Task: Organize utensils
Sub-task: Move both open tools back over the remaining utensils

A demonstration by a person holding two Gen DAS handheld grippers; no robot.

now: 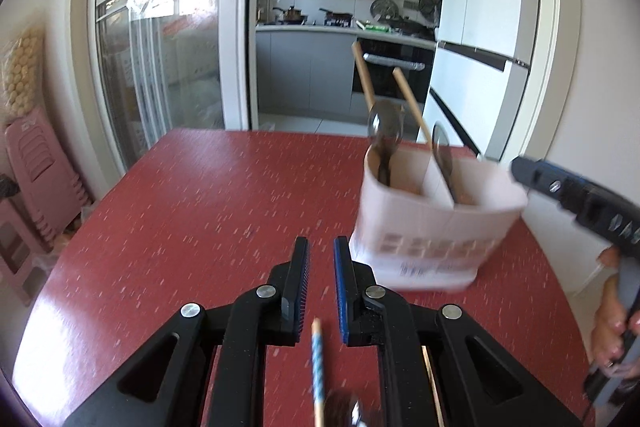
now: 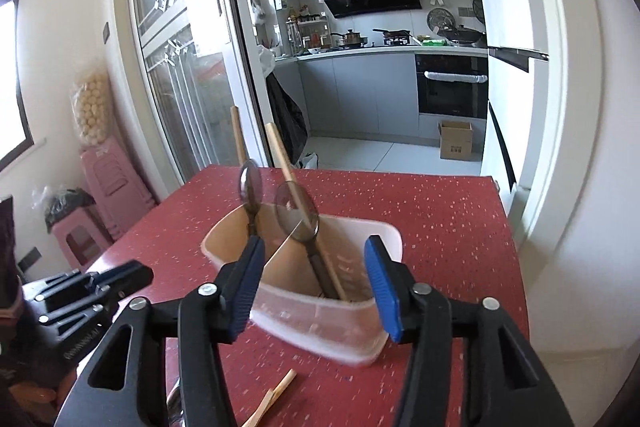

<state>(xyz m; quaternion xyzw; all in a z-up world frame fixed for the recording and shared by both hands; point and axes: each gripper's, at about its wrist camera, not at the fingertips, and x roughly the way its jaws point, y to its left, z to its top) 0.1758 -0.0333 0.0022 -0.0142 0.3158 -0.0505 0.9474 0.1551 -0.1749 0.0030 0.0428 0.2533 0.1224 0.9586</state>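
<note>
Spoons point(image 2: 297, 211) and chopsticks point(image 2: 280, 151) stand in divided white holder point(image 2: 320, 323).

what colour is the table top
Red with small pale flecks on the table top, clearest in the right wrist view.

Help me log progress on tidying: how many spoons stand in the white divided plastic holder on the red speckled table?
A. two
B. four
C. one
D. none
A: two dark translucent spoons stand bowl-up in the white divided plastic holder, one on each side of its divider.
</note>
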